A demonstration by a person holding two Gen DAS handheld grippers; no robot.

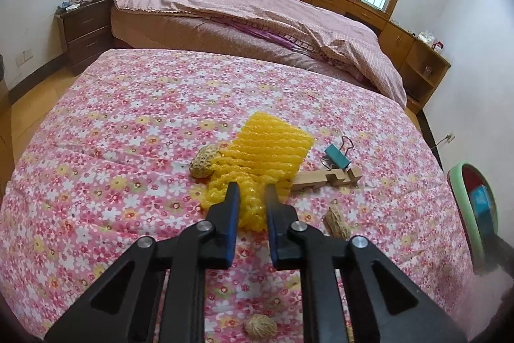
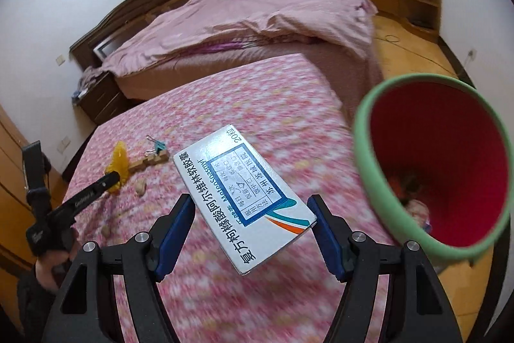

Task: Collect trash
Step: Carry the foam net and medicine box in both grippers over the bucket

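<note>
Left tongs: we are closing the left tongs (image 1: 252,193) around the near end of the yellow foam net (image 1: 261,156), which is lying toward the middle of the floral bed (image 1: 128,118); the jaws are narrow and net is showing between them, but we cannot tell whether they are truly pinching it yet.

Right tongs: our right tongs (image 2: 252,233) are standing wide open, and the medicine box (image 2: 244,208) between them is touching only the right-hand finger, if at all, tilted and apparently dropping free.

Bin: the green-rimmed bin (image 2: 363,150), red inside, is sitting off the bed's right edge, its mouth tilted toward us, with some rubbish already at the bottom.

Risk, box: we are judging that the box is not yet over the bin's mouth, so it may be striking the rim or landing on the bed.

Risk, net: the net is soft and springy, so a shallow pinch may be slipping off as we lift.

Risk, neighbours: a peanut shell (image 1: 203,162) is touching the net's left side, and the wooden block (image 1: 327,177) is lying against its right, beside the binder clip (image 1: 337,155); dragging the net could be pulling these toward the bed's edge.

Remaining: two more peanut shells (image 1: 337,224) are lying near our left tongs.
</note>
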